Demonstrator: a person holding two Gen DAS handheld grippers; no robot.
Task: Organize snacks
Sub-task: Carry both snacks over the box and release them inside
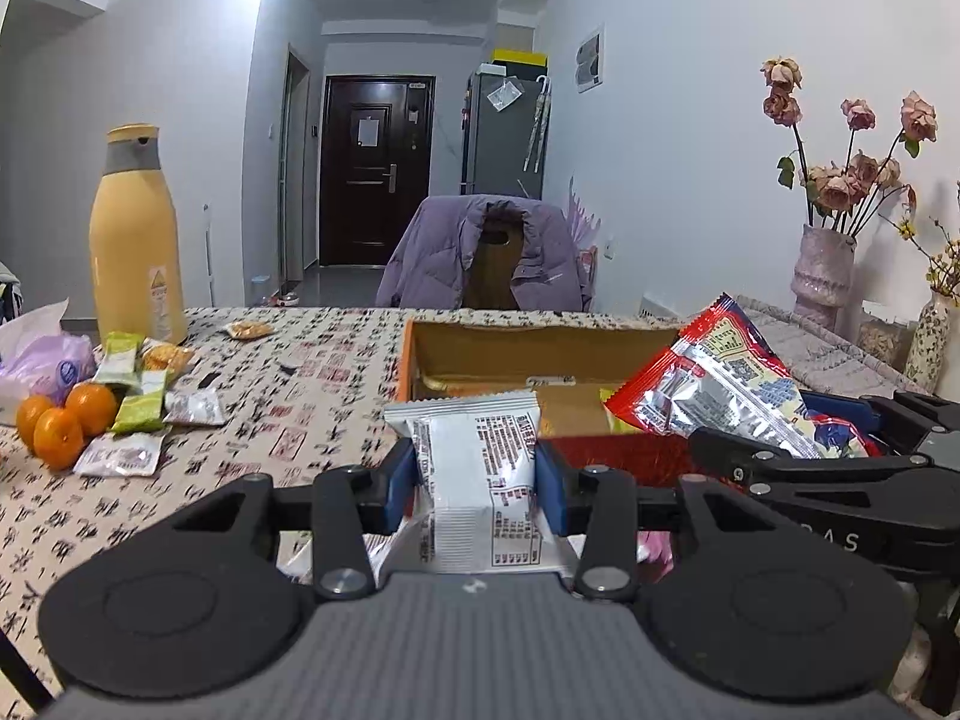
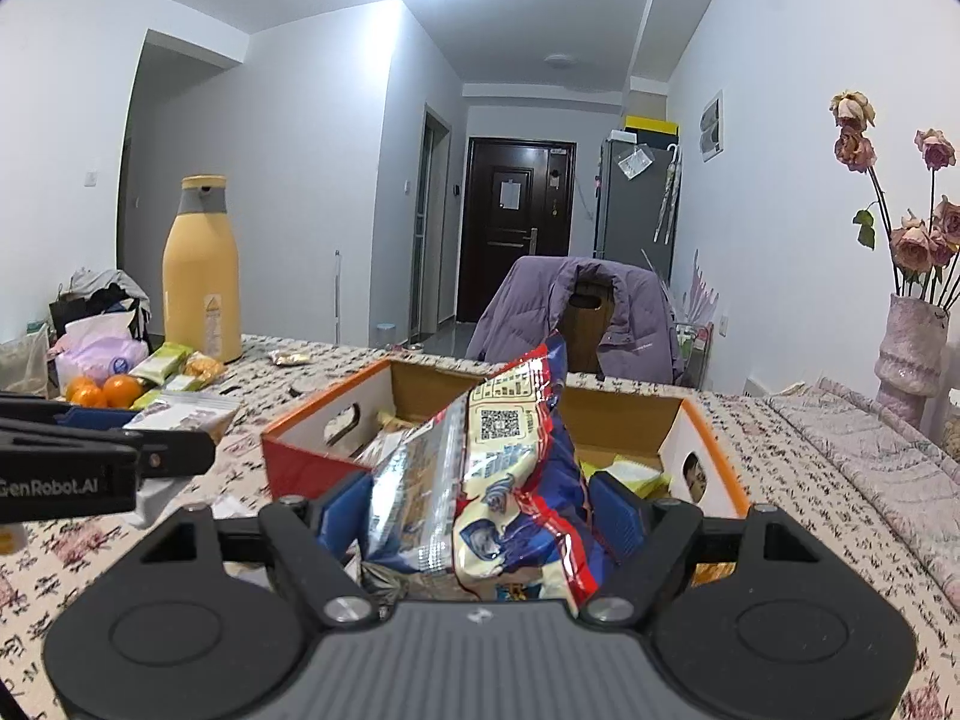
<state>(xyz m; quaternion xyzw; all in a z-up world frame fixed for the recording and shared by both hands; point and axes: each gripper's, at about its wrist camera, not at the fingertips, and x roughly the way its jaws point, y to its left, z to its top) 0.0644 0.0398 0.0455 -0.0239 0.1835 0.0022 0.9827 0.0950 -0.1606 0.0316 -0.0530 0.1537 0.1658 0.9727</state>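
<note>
My left gripper (image 1: 477,474) is shut on a white snack packet (image 1: 474,462), held upright just in front of the open cardboard box (image 1: 420,354). My right gripper (image 2: 480,510) is shut on a red, blue and silver snack bag (image 2: 498,468), held over the near side of the same box (image 2: 324,414). The box holds a few yellow-green packets (image 2: 630,474). The right gripper with its bag (image 1: 720,384) shows at the right in the left wrist view. The left gripper (image 2: 162,450) with its packet shows at the left in the right wrist view.
Loose snack packets (image 1: 138,402) and three oranges (image 1: 60,420) lie at the table's left, beside a tall yellow bottle (image 1: 135,240) and a tissue pack (image 1: 42,354). A vase of dried roses (image 1: 822,276) stands at the right. A chair with a purple jacket (image 1: 486,252) is behind the table.
</note>
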